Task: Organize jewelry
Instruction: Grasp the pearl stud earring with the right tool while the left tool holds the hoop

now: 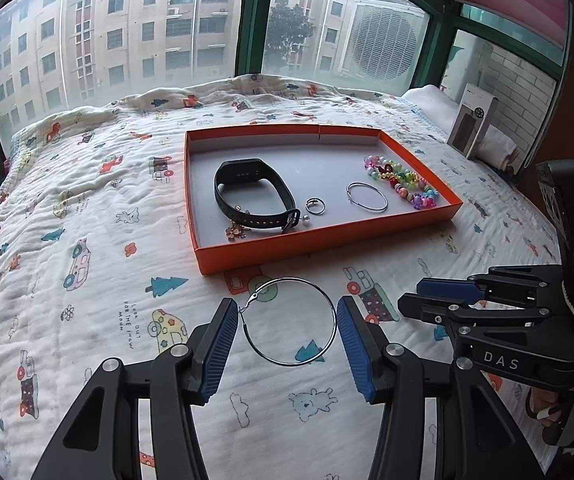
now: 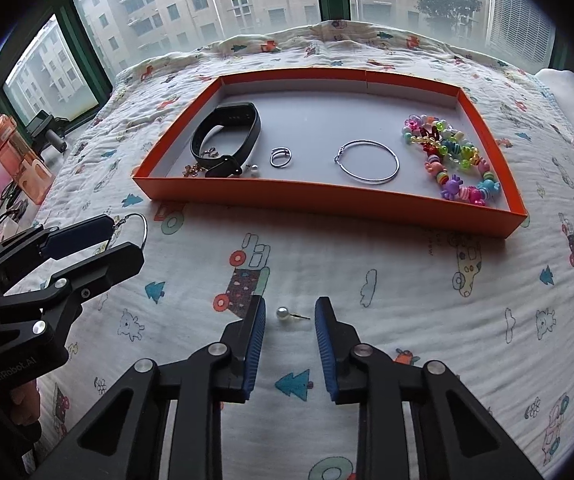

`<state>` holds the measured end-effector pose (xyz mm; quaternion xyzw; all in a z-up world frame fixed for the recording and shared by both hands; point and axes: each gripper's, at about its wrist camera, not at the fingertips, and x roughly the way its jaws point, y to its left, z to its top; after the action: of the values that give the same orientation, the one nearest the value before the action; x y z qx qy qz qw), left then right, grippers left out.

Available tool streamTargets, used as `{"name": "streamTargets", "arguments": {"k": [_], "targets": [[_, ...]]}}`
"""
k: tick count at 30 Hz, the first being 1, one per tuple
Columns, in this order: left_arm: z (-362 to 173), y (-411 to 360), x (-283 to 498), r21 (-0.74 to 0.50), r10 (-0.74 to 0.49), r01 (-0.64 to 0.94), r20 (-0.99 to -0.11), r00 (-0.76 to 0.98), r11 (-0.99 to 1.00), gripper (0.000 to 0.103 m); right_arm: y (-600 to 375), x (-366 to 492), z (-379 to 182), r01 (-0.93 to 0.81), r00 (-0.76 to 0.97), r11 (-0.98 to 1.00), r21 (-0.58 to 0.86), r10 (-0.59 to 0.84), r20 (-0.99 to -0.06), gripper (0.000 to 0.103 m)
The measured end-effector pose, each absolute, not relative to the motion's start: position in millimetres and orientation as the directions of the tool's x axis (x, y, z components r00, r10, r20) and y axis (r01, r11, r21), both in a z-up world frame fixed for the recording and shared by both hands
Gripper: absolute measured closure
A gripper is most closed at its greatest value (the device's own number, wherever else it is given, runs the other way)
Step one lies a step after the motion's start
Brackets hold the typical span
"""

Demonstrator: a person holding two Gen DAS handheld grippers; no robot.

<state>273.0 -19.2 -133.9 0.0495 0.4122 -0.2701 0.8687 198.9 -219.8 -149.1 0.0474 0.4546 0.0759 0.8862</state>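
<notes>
A large silver hoop earring (image 1: 287, 322) sits between the blue pads of my left gripper (image 1: 287, 303), both pads touching its rim just above the quilt. In the right wrist view that gripper (image 2: 125, 236) holds the hoop (image 2: 137, 226) at the left. My right gripper (image 2: 291, 302) straddles a pearl stud earring (image 2: 283, 313) lying on the quilt, with gaps on both sides. The orange tray (image 2: 327, 200) beyond holds a matching hoop (image 2: 367, 166), a small ring (image 2: 280, 157), a black wristband (image 2: 227, 136), another pearl (image 2: 253, 169) and a coloured bead bracelet (image 2: 451, 160).
A printed quilt (image 1: 87, 240) covers the bed, with windows behind. A grey box (image 1: 473, 126) leans at the right wall. An orange bottle (image 2: 15, 156) and clutter stand off the bed's left side. My right gripper (image 1: 411, 294) shows at the right of the left wrist view.
</notes>
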Motion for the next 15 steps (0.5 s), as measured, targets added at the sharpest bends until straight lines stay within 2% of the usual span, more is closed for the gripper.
{"name": "streamTargets", "arguments": {"k": [7, 15], "targets": [[-134.1, -17.0, 271.6, -0.136, -0.426, 0.506, -0.741, 0.519, 0.852, 0.048, -209.2, 197.3, -150.7, -0.111, 0.595, 0.991, 0.071, 0.124, -0.794, 0.083], [-126.6, -16.3, 267.9, -0.140, -0.428, 0.498, -0.733, 0.529, 0.856, 0.048, -217.4, 193.5, -146.4, -0.127, 0.590, 0.983, 0.129, 0.180, -0.787, 0.083]]}}
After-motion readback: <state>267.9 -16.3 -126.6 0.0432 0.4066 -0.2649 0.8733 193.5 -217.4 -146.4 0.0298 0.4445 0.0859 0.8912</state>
